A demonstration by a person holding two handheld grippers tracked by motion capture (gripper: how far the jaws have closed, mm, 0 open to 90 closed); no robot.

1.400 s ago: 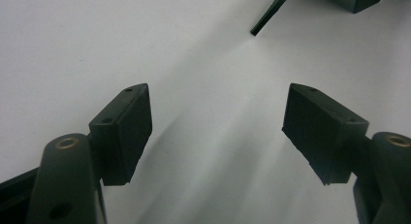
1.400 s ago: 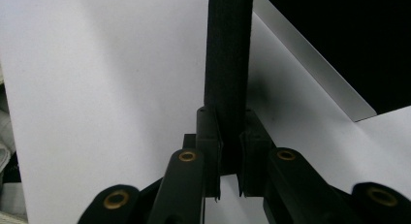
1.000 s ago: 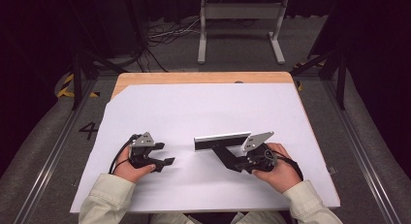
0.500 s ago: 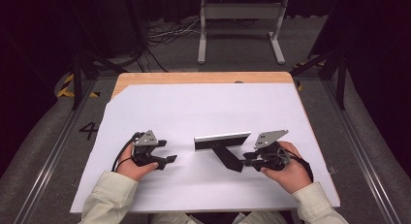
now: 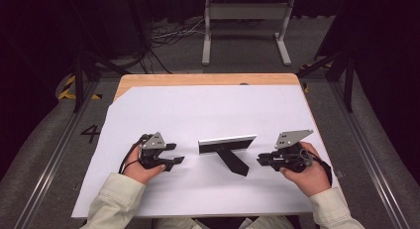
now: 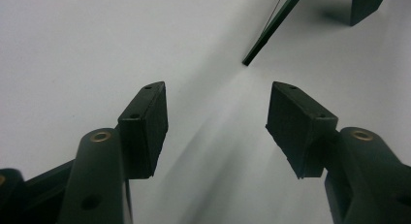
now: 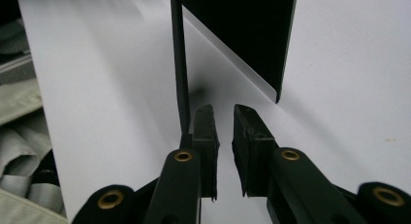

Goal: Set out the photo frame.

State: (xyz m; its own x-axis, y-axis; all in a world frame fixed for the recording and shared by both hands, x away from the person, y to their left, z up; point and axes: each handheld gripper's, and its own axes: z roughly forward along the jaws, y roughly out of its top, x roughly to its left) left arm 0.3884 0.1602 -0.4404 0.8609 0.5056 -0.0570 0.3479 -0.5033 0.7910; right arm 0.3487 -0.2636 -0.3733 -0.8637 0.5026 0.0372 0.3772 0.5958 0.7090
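Standing on its prop leg, the picture frame [image 5: 227,144] could tip if nudged; left claw [image 5: 173,159] spread and empty, right claw [image 5: 261,160] nearly closed, holding nothing.

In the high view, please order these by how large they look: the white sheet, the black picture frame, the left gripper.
1. white sheet
2. black picture frame
3. left gripper, though it looks close to the frame in size, so this order is unsure.
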